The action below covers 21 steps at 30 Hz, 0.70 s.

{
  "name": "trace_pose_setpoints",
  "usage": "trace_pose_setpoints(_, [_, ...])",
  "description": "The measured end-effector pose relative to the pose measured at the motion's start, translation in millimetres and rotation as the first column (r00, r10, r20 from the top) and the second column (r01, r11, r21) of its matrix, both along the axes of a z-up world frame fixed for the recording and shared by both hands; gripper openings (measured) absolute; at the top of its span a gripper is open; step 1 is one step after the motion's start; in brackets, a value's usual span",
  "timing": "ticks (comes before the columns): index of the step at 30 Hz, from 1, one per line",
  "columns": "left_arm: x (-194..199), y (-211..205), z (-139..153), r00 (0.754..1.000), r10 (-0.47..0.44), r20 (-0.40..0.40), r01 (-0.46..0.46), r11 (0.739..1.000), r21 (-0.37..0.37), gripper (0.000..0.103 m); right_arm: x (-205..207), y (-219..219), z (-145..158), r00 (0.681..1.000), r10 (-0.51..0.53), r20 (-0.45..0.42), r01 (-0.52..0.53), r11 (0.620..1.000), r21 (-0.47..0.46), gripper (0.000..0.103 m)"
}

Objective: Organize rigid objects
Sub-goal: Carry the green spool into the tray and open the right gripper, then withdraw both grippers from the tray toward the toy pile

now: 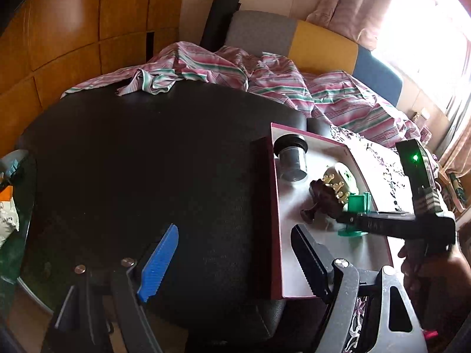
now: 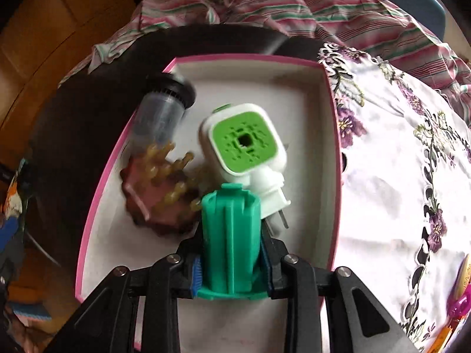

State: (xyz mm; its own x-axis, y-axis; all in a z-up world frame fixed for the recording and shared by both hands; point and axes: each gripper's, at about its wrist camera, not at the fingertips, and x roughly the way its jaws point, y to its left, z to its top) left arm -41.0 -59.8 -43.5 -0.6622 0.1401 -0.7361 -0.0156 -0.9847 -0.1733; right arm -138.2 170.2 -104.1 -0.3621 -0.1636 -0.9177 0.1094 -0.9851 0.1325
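Observation:
A pink-rimmed box (image 2: 259, 58) with a white floor sits on a black cushion (image 1: 132, 153). In it lie a clear vial with a black cap (image 2: 164, 108), a brown comb-like piece with golden teeth (image 2: 159, 185), and a white plug-in device with a green face (image 2: 244, 144). My right gripper (image 2: 232, 270) is shut on a green plastic spool (image 2: 229, 241) and holds it just above the box floor. In the left wrist view the box (image 1: 294, 259), the vial (image 1: 291, 158) and the spool (image 1: 357, 206) show at right. My left gripper (image 1: 235, 261) is open and empty over the cushion.
A striped pink and green cloth (image 1: 235, 70) lies behind the cushion. A white floral cloth (image 2: 397, 161) spreads to the right of the box. A wooden wall (image 1: 73, 29) stands at the left. Small pink and yellow items (image 2: 459, 303) lie at the far right.

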Motion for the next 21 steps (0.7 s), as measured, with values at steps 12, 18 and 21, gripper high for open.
trace_pose_setpoints(12, [1.3,4.9,8.8,1.0,-0.011,-0.021,0.01,1.0,-0.014,0.081,17.6,15.7,22.5,0.994,-0.027,-0.104,0.027,1.0,0.001,0.042])
trace_pose_setpoints(18, [6.5,10.4,14.3,0.999,-0.024,-0.034,0.023,0.999,-0.03,0.083,42.3,20.4,33.5,0.99,-0.05,-0.136,0.048,0.999,-0.018,0.043])
trace_pose_setpoints(21, [9.2,13.4,15.5,0.999,-0.033,-0.037,0.031,0.999,-0.034,0.083,52.5,17.6,39.1,0.985,-0.048,-0.167,0.048,0.999,-0.008,0.043])
